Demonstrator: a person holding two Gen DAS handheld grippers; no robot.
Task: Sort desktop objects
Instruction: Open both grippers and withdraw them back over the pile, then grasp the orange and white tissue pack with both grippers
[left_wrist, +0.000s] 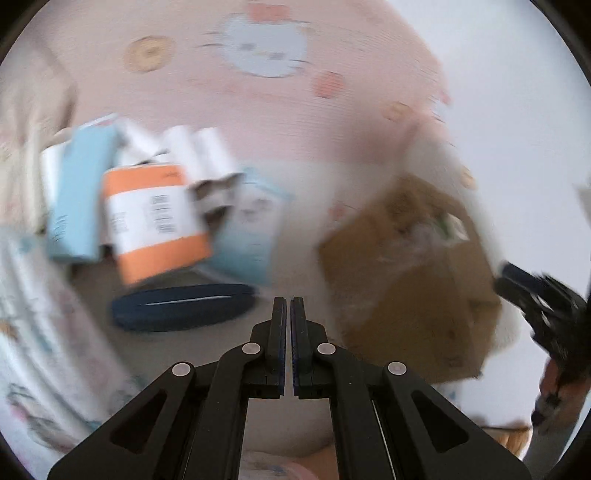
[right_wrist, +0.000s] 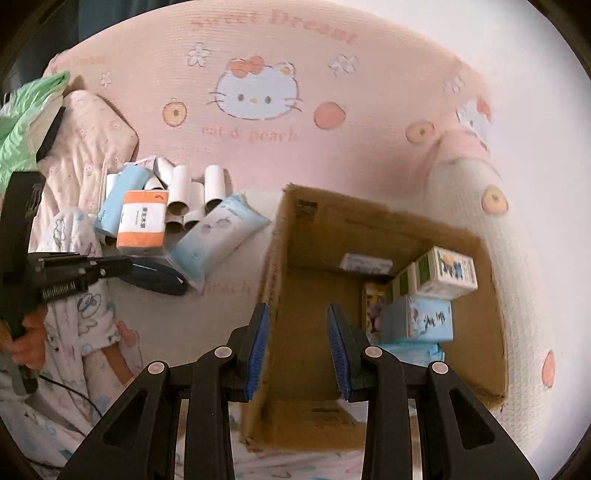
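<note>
A pile lies on the pink blanket: an orange-and-white pack (right_wrist: 144, 219) (left_wrist: 155, 221), light blue tissue packs (right_wrist: 218, 236) (left_wrist: 251, 225), several white paper tubes (right_wrist: 192, 192) and a dark blue case (right_wrist: 159, 278) (left_wrist: 183, 306). My left gripper (left_wrist: 288, 306) (right_wrist: 122, 264) is shut and holds nothing. It hangs just right of the case in its own blurred view. My right gripper (right_wrist: 297, 308) (left_wrist: 513, 282) stands open above an open cardboard box (right_wrist: 280, 229) (left_wrist: 424, 295), nothing between its blue pads. Inside the box are a white-and-green carton (right_wrist: 445, 273) and a blue carton (right_wrist: 428, 319).
The pink cartoon-cat blanket (right_wrist: 332, 155) covers the surface. A flowered pillow (right_wrist: 92, 140) and a green cloth (right_wrist: 26, 110) lie at the far left. A person's hand (right_wrist: 26, 347) and patterned sleeve (right_wrist: 81, 314) hold the left gripper. A white quilted cushion (right_wrist: 517, 277) borders the box on the right.
</note>
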